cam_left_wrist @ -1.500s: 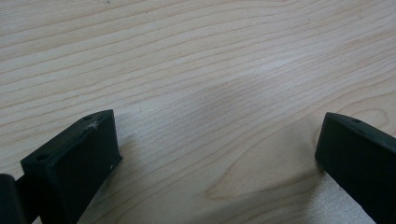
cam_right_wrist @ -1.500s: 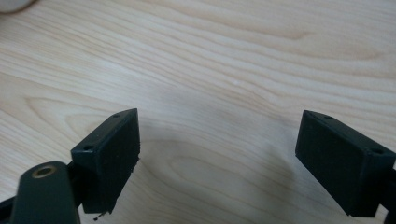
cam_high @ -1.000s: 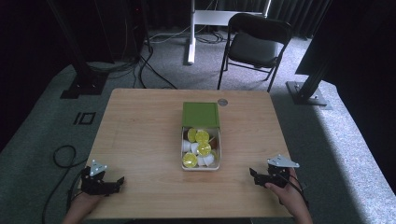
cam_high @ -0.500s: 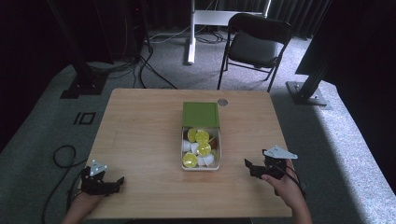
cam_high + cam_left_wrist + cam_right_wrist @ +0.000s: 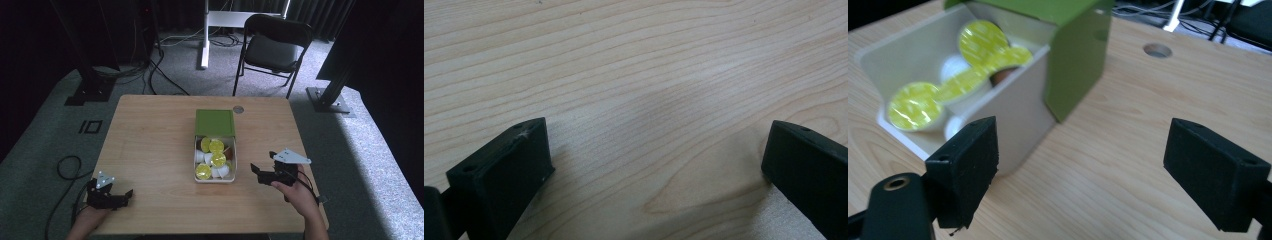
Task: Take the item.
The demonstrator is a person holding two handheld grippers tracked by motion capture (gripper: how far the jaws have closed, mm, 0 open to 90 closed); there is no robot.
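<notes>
A white box [image 5: 214,179] with a green sleeve [image 5: 215,122] pushed half off its far end lies in the middle of the wooden table [image 5: 150,135]. Inside it are several small capsules, some with yellow foil tops [image 5: 217,146], some white. My right gripper [image 5: 258,172] is open a little right of the box's near end, jaws pointing at it. In the right gripper view the box [image 5: 1013,102] and green sleeve [image 5: 1075,55] stand just beyond the left jaw. My left gripper [image 5: 126,196] rests open near the table's front left corner, over bare wood [image 5: 649,100].
A round cable hole [image 5: 238,109] sits in the table behind the box. A black folding chair [image 5: 272,47] and a white stand [image 5: 205,35] are on the carpet beyond the table. Cables [image 5: 65,165] trail on the floor at left.
My right gripper has moved left and slightly forward, from the front right edge toward the box. The left gripper has stayed put.
</notes>
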